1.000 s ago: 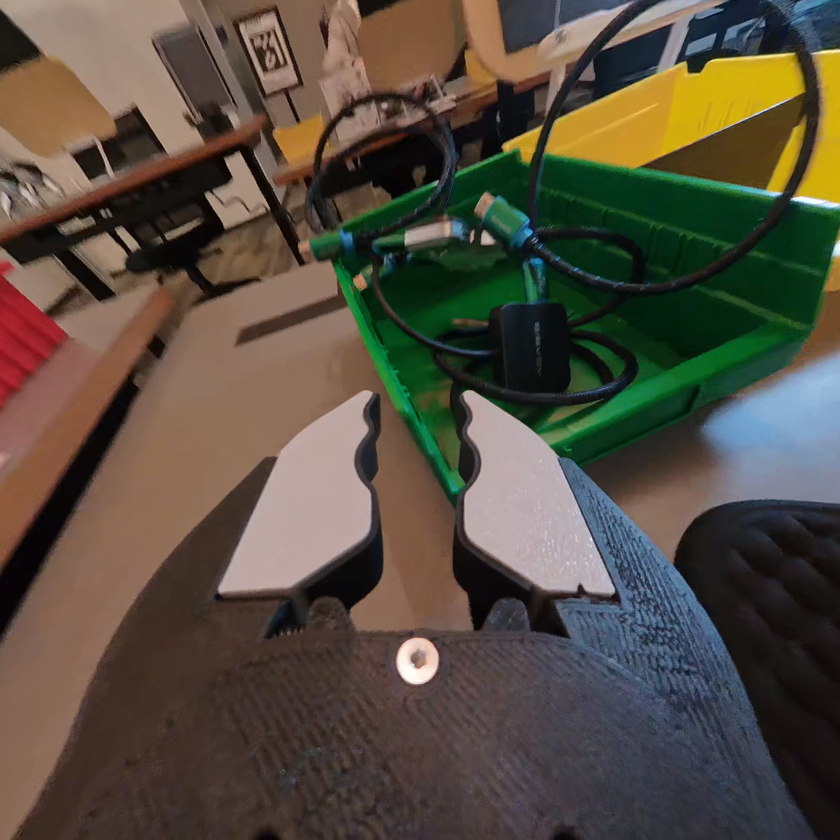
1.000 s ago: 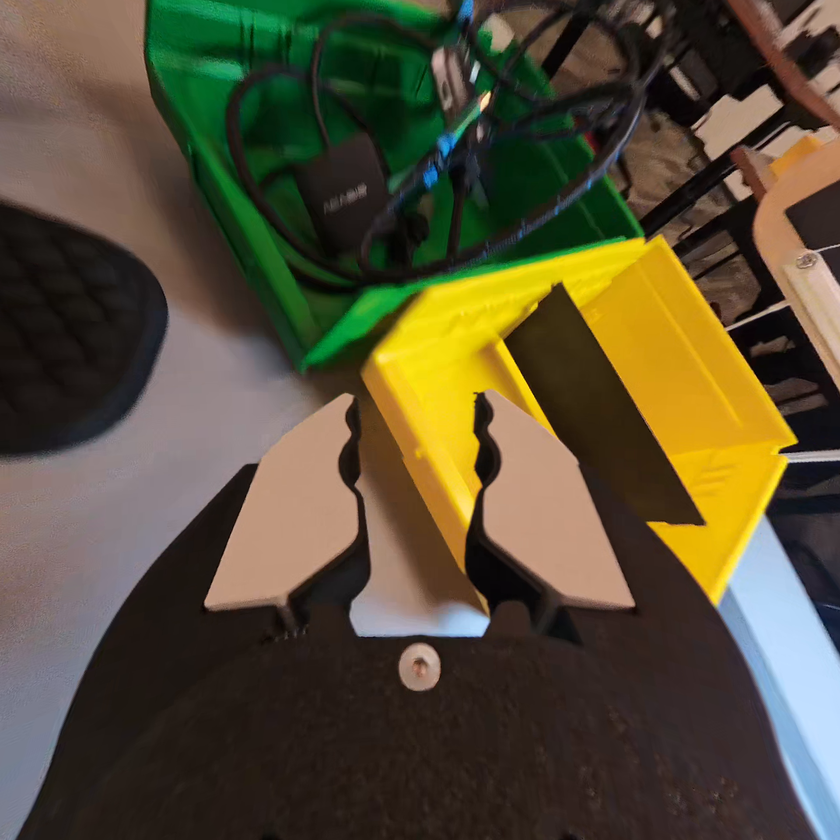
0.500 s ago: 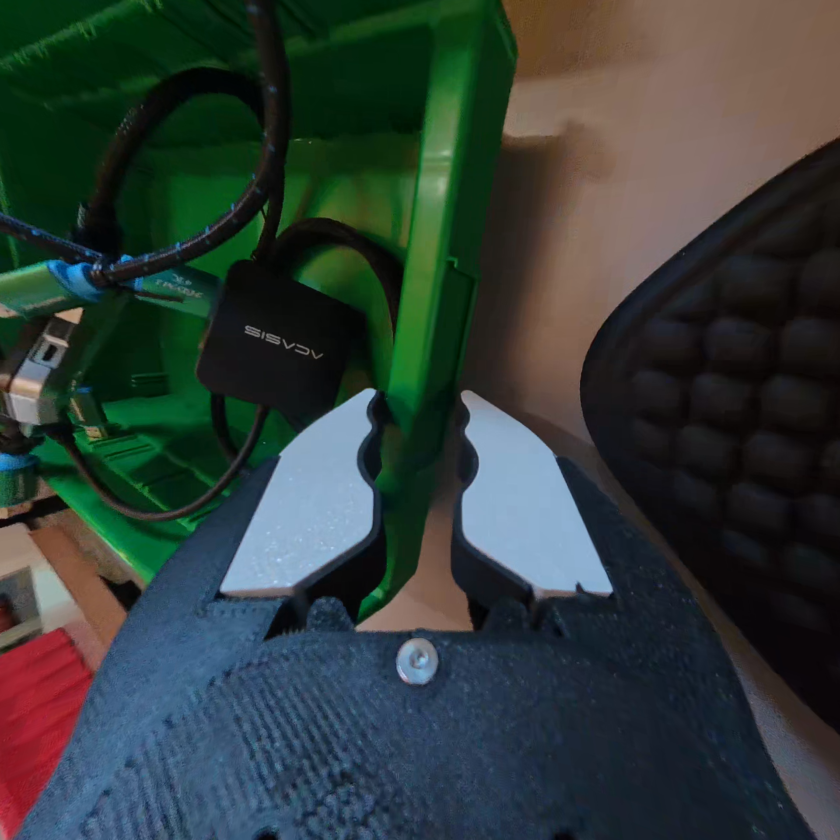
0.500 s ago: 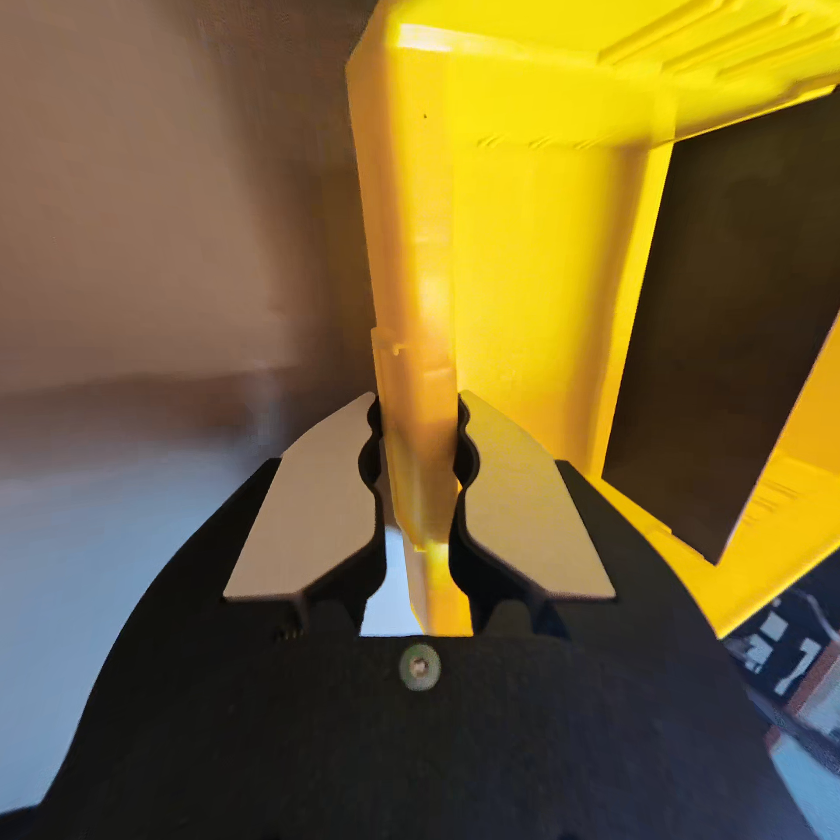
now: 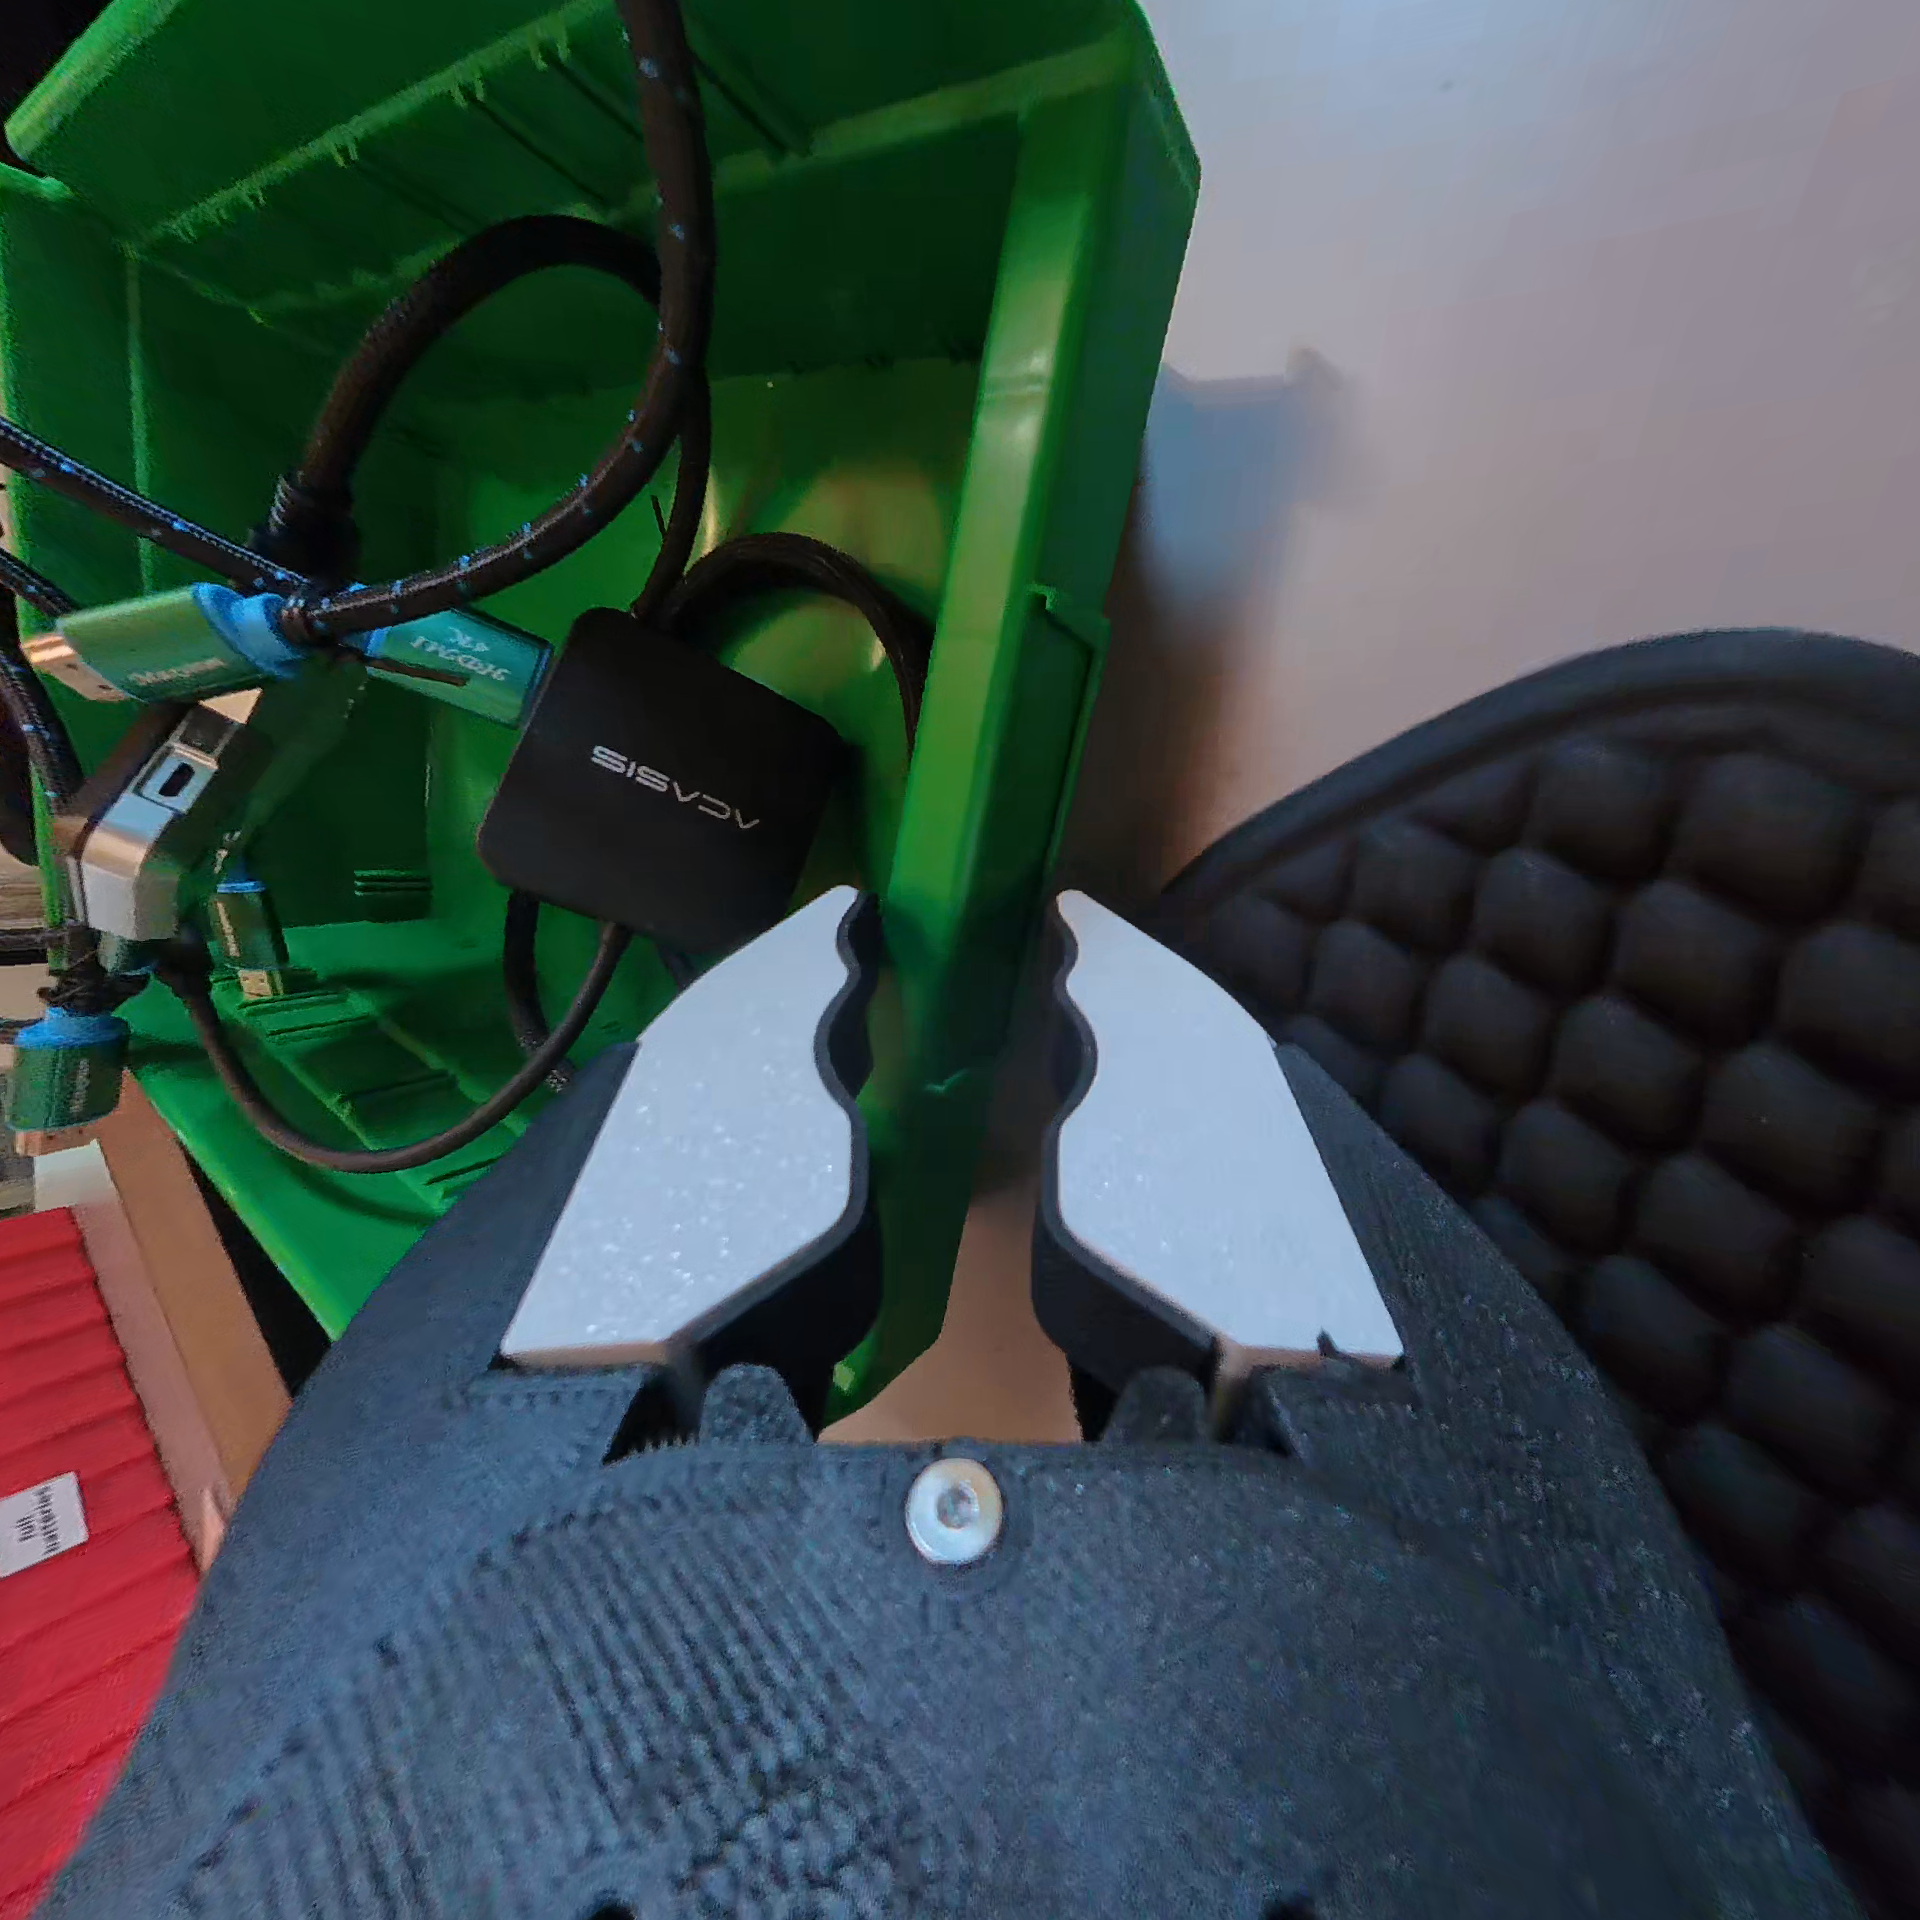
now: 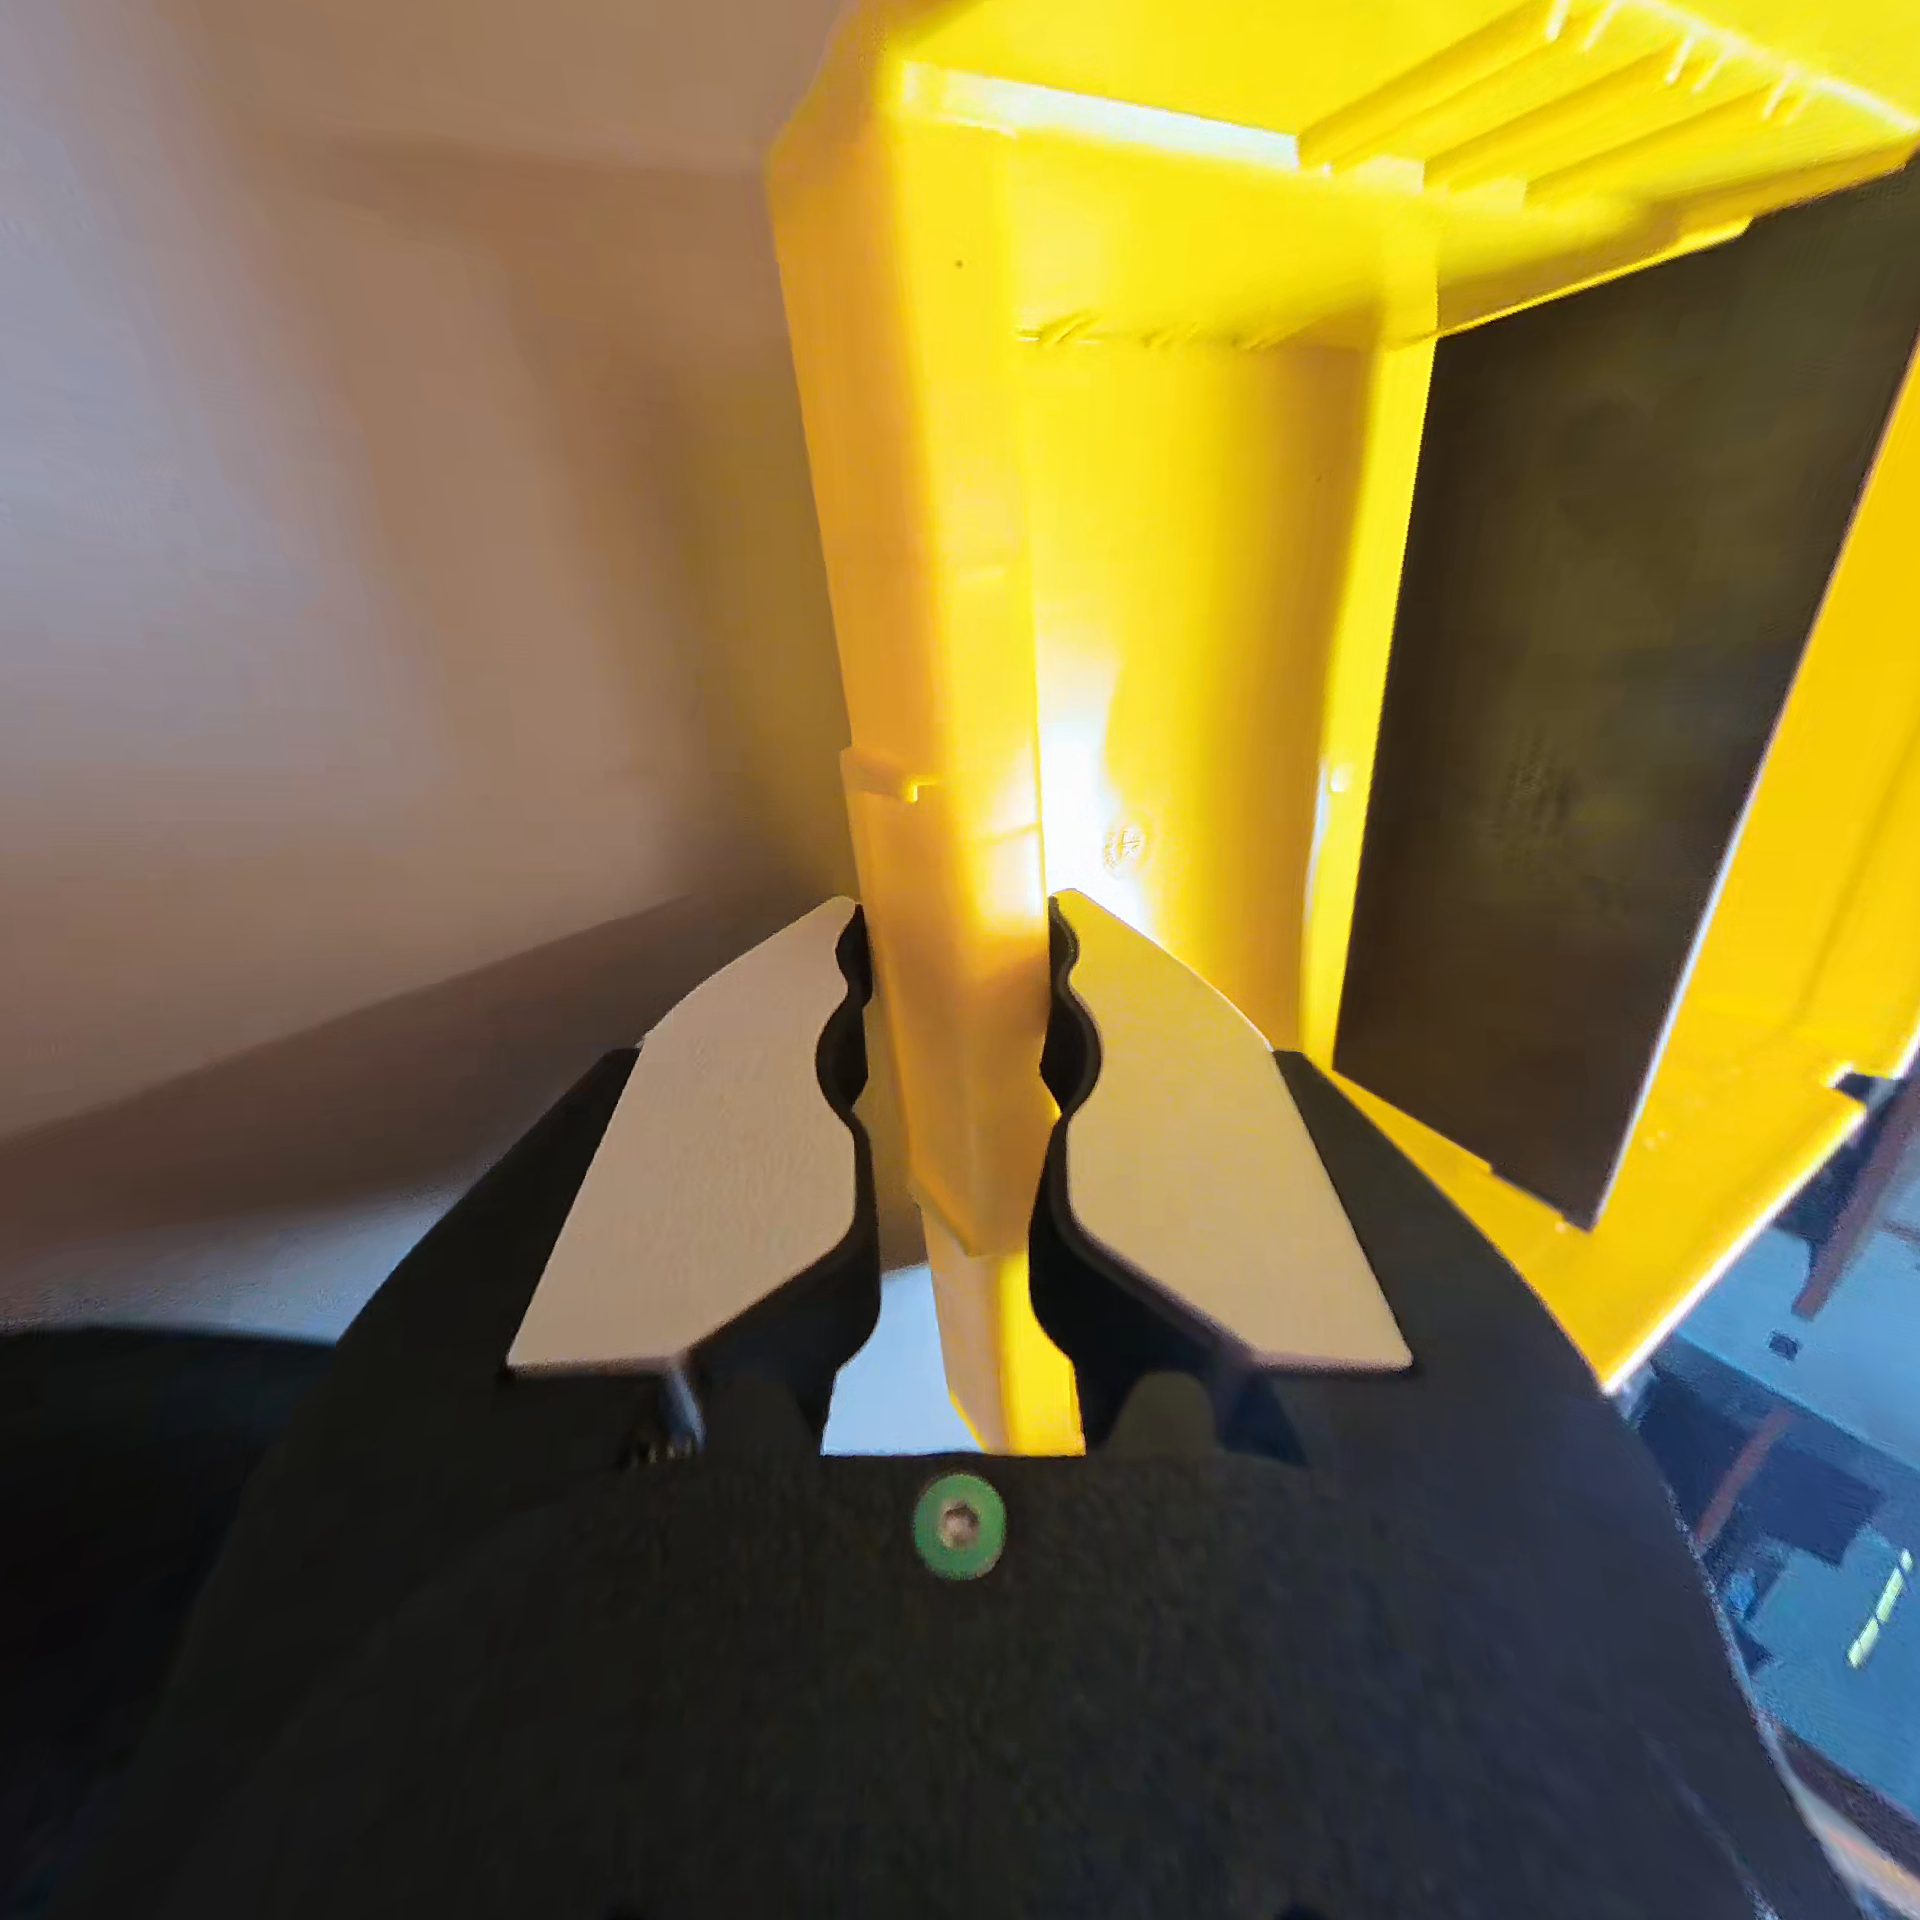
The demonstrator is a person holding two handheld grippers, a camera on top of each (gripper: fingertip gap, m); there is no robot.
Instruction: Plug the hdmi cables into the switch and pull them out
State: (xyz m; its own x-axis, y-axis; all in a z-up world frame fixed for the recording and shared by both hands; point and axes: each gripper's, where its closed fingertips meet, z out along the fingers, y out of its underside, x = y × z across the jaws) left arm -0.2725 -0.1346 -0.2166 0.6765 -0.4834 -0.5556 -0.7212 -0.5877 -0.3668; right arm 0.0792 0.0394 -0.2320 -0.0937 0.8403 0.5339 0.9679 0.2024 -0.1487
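Observation:
A black square switch (image 5: 665,779) lies in a green bin (image 5: 1049,416) among several black braided HDMI cables (image 5: 665,312). One green plug (image 5: 457,665) rests at the switch's edge; I cannot tell if it is inserted. Another green plug (image 5: 156,644) lies loose to the left. My left gripper (image 5: 956,914) is shut on the green bin's near side wall, one finger inside the bin and one outside. My right gripper (image 6: 954,914) is shut on the side wall of a yellow bin (image 6: 935,520). The switch and cables do not show in the right wrist view.
A black padded mat (image 5: 1610,987) lies on the pale table (image 5: 1558,260) right of the green bin. A silver connector (image 5: 135,831) hangs at the bin's left. A red bin (image 5: 62,1455) is at lower left. A dark panel (image 6: 1610,675) lies in the yellow bin. About 40 cm separates my left fingertips from my right.
Both grippers came down from above the table onto the bin walls. The right one narrowed onto the yellow wall. Since half a second ago both views have barely shifted.

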